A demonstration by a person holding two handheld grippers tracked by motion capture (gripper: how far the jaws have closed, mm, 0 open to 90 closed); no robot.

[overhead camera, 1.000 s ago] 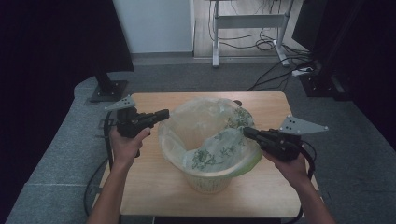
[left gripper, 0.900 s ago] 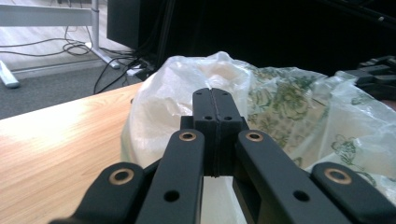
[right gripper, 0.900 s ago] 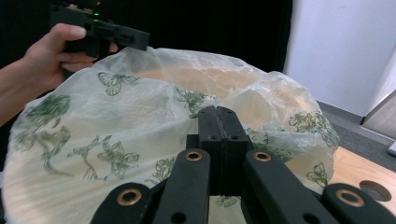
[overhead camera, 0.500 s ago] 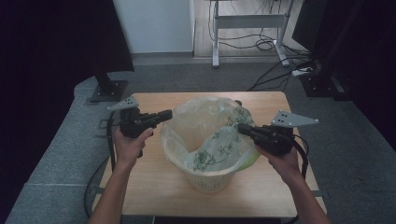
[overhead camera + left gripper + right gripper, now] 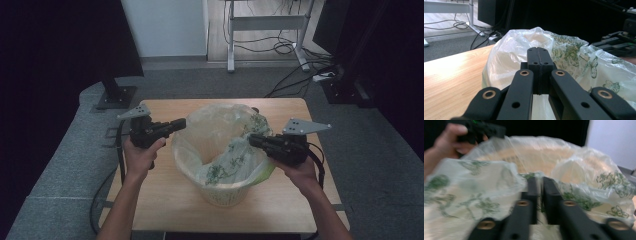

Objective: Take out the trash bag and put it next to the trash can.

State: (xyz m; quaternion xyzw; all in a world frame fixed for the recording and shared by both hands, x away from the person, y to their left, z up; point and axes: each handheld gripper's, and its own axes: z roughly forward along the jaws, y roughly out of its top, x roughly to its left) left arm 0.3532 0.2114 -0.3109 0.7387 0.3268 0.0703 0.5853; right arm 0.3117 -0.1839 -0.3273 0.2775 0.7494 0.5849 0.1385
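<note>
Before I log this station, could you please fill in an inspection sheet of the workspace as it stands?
Surface: light wooden table, bare around the basket.
Job's things: pale woven plastic wastebasket standing mid-table, lined with a translucent plastic bag printed with green leaves, its rim bunched and loose.
Clutter: nothing seen.
Grippers: left gripper shut, its tips at the bag's edge; whether film is pinched cannot be told. Right gripper has just been opening, a narrow gap between its jaws, bag film at its tips.
Cables: black cables trail from both grippers; more lie on the floor behind.
Surroundings: grey carpet, metal desk frame, dark screens either side.
</note>
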